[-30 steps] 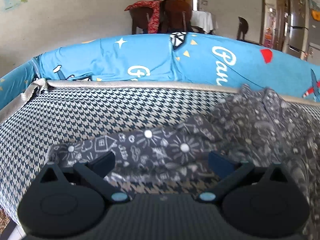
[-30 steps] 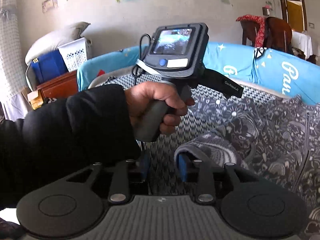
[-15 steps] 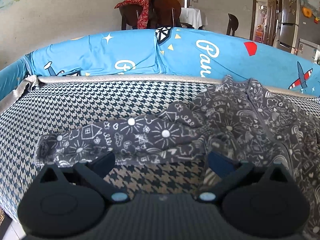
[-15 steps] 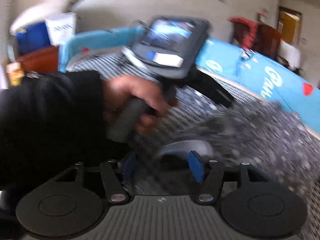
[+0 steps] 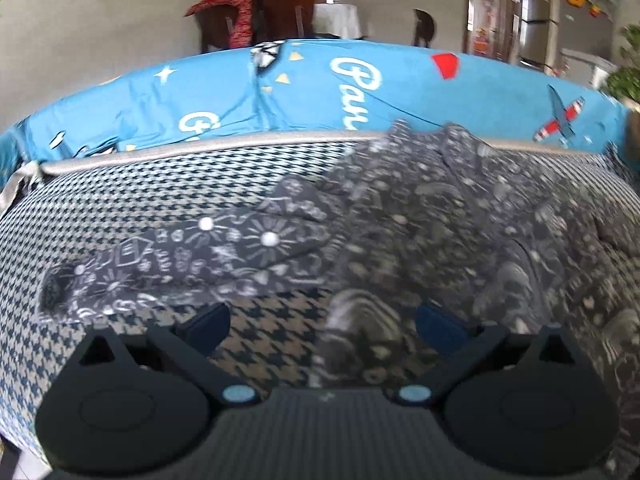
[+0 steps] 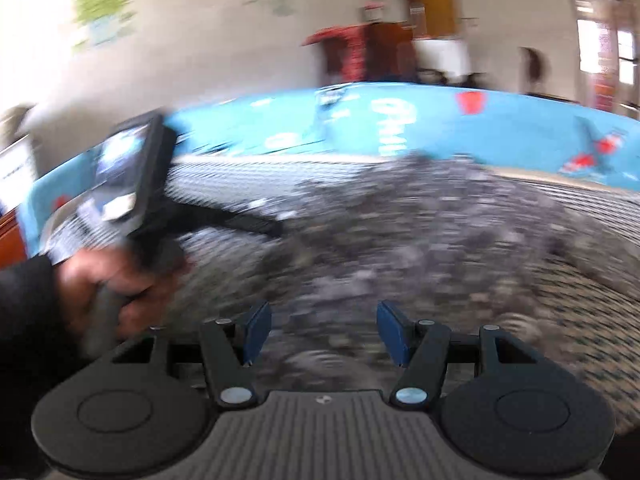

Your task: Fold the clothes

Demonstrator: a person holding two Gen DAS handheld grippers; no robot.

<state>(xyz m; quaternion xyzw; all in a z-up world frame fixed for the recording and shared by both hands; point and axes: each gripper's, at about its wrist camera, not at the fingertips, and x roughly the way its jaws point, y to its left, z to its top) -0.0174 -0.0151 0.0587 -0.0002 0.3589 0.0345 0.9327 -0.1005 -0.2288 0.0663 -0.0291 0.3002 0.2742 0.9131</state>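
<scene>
A dark grey garment (image 5: 440, 216) printed with white doodles lies rumpled on the houndstooth surface (image 5: 140, 200). One sleeve (image 5: 200, 252) stretches out to the left. My left gripper (image 5: 322, 320) is open wide just above the garment's near edge, and its pads press on nothing. In the blurred right wrist view the same garment (image 6: 400, 232) fills the middle. My right gripper (image 6: 324, 320) hangs open over it with no cloth pinched. The left gripper's handle (image 6: 136, 188) and the hand (image 6: 120, 284) holding it show at the left.
A blue printed sheet (image 5: 320, 88) hangs along the far edge of the surface behind a pale piped border (image 5: 200, 148). Dark chairs (image 5: 280, 12) with a red cloth, a doorway and a fridge stand further back in the room. A black sleeve (image 6: 24, 320) is at the lower left.
The right gripper's jaws have spread and let go of the garment's grey edge, and it has swung to the right. The left gripper has slid right, toward the garment's body.
</scene>
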